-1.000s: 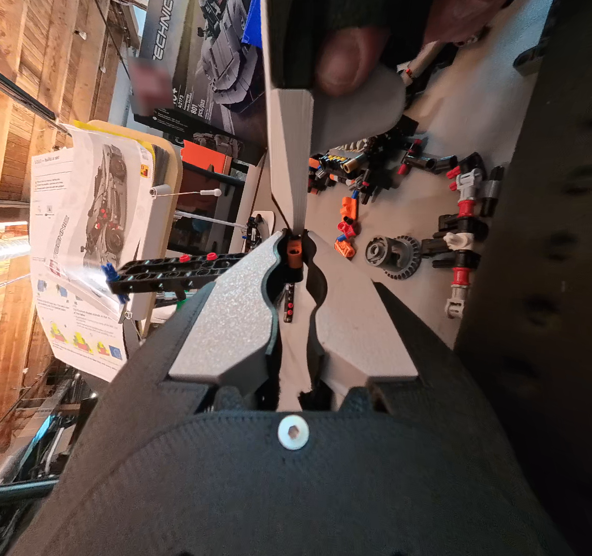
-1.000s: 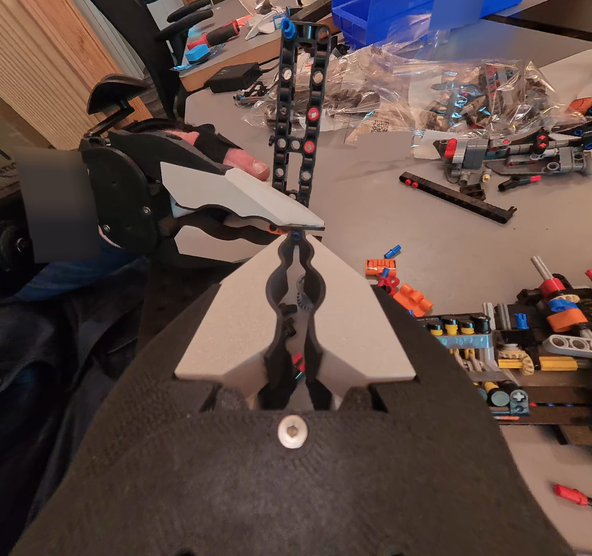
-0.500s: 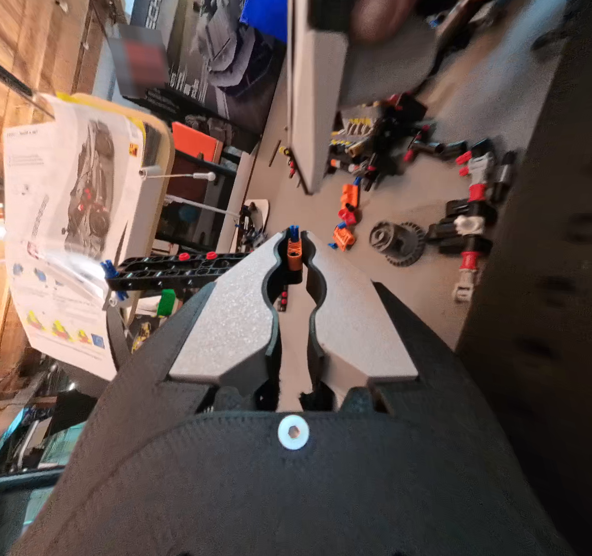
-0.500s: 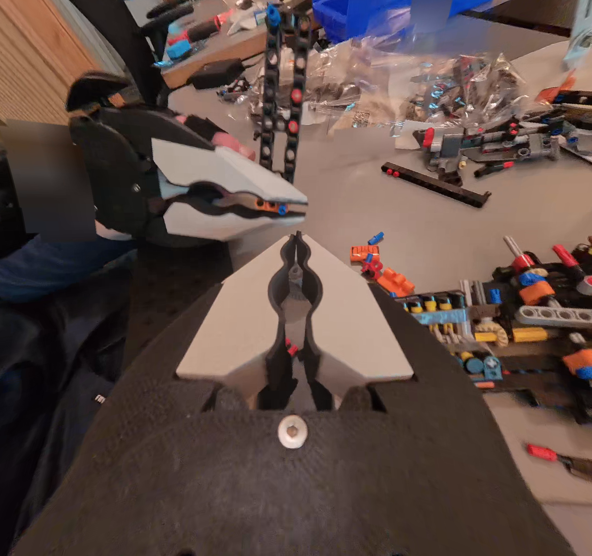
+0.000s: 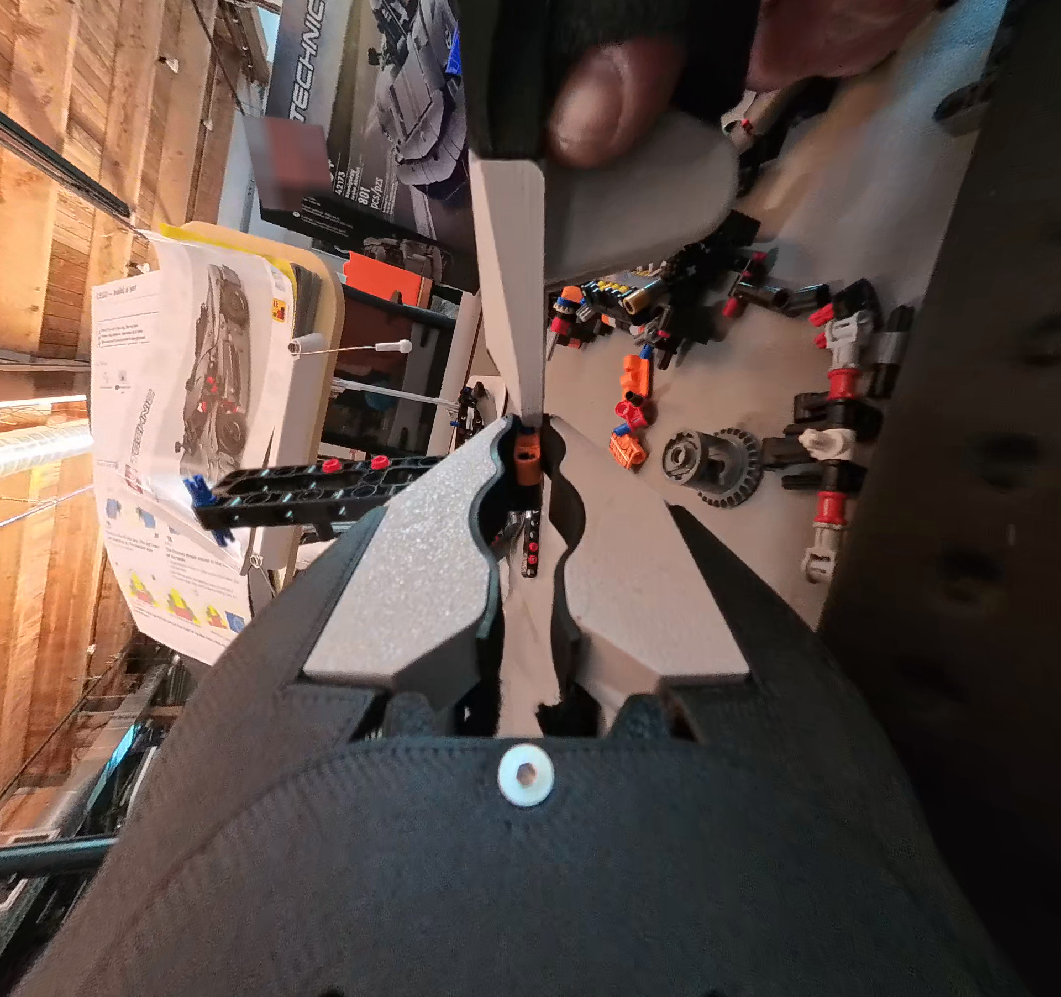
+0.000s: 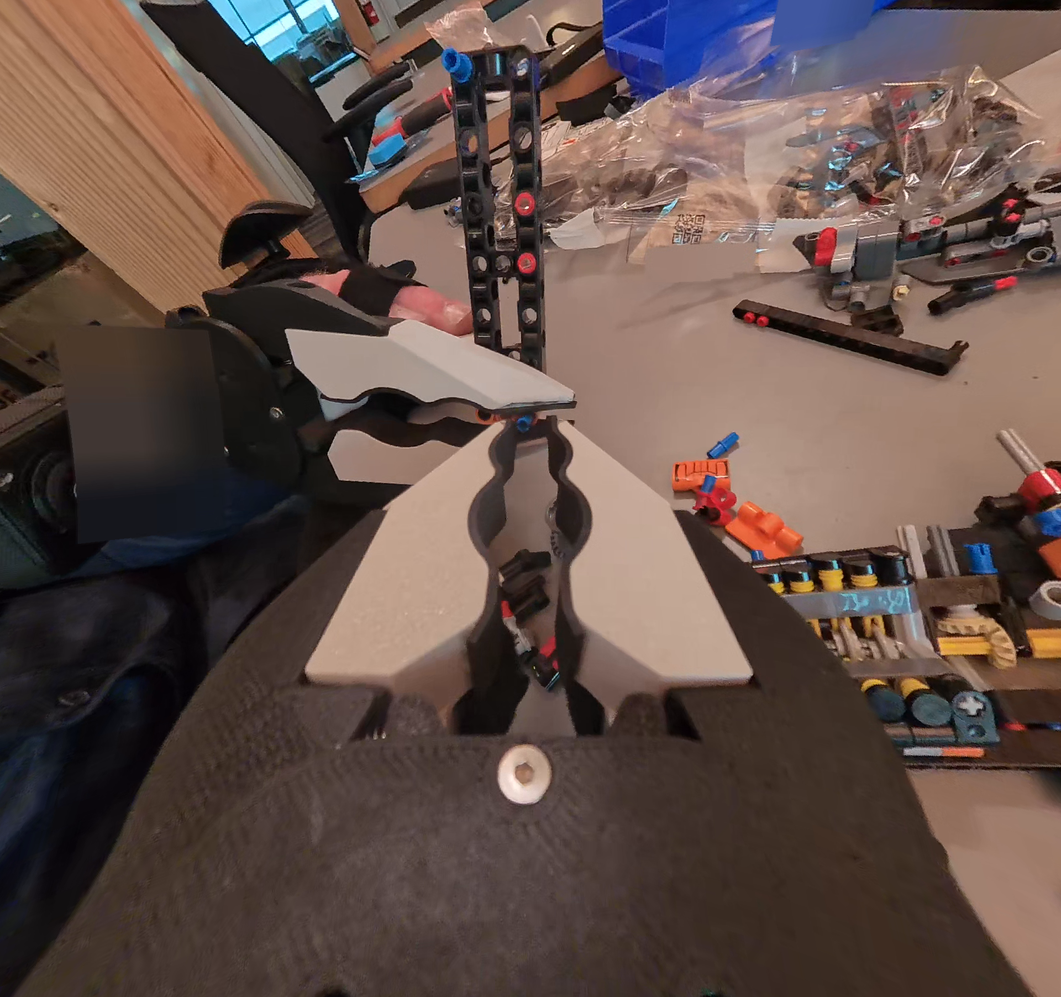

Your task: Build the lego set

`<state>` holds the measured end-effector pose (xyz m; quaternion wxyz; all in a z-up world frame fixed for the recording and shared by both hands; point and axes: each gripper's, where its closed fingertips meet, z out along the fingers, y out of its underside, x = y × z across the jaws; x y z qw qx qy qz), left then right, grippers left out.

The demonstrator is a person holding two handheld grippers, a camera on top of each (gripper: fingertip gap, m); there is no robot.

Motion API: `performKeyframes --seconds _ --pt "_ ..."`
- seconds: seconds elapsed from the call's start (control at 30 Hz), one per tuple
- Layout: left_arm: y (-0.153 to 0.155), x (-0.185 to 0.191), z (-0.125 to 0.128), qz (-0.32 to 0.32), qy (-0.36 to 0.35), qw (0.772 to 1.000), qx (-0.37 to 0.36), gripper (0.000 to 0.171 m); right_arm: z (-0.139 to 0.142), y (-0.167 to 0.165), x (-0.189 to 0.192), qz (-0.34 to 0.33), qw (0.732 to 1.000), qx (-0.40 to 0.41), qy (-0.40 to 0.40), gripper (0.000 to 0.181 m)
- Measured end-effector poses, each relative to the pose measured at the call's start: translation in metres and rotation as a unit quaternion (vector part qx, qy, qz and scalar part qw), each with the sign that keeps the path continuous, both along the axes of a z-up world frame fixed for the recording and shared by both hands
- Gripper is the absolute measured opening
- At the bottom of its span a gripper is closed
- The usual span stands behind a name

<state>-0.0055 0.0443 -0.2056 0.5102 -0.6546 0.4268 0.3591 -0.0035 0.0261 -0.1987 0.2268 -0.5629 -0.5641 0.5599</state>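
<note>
Left gripper (image 5: 528, 424): closed tight on one small orange piece (image 5: 527, 455) at its tips, in the middle of the left wrist view.
Black frame (image 6: 502, 206): one long frame with holes, joined to the orange piece. It stands upright in the right wrist view, just behind the left gripper. It has two red pins and one blue pin (image 6: 456, 63) at its top end.
Right gripper (image 6: 525, 425): almost closed, tips close together. One little blue pin (image 6: 522, 424) sits at the tips, touching the left gripper's tips. I cannot tell if the right gripper really holds it.
Loose bits: two orange pieces, one red piece (image 6: 712, 501) and one more small blue pin (image 6: 722, 444) lie on the grey table (image 6: 717, 389), right of the middle in the right wrist view.
Gear: one dark grey gear (image 5: 712, 458) lies right of the middle in the left wrist view.
Built part (image 6: 918, 625): one half-made block with yellow and black bits, lower right.
Black beam (image 6: 844, 335): one long beam lies flat, farther back.
Bags (image 6: 804, 165): clear bags of pieces, upper right.
Blue bin (image 6: 717, 10): one, at the top right.
Box (image 5: 367, 85): one set box, top of the left wrist view.
Paper (image 5: 172, 424): one instruction sheet, at the left.
</note>
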Motion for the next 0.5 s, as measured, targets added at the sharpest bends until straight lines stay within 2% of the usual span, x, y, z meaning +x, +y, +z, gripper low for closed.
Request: performKeyframes --seconds 0.17,0.33,0.5 --pt "-0.0004 0.0023 0.0021 -0.002 0.002 1.0 0.006 0.005 0.0037 -0.0019 0.0009 0.003 1.0 0.005 0.008 0.002" --pt "0.0011 0.0022 -0.0005 -0.001 -0.003 1.0 0.0 0.005 0.0004 0.0004 0.0015 -0.012 0.998 0.055 -0.004 0.002" --pt "0.0002 0.0023 0.0002 -0.006 -0.017 1.0 -0.003 0.006 0.0017 -0.0004 0.0035 -0.012 0.998 0.065 0.0 0.002"
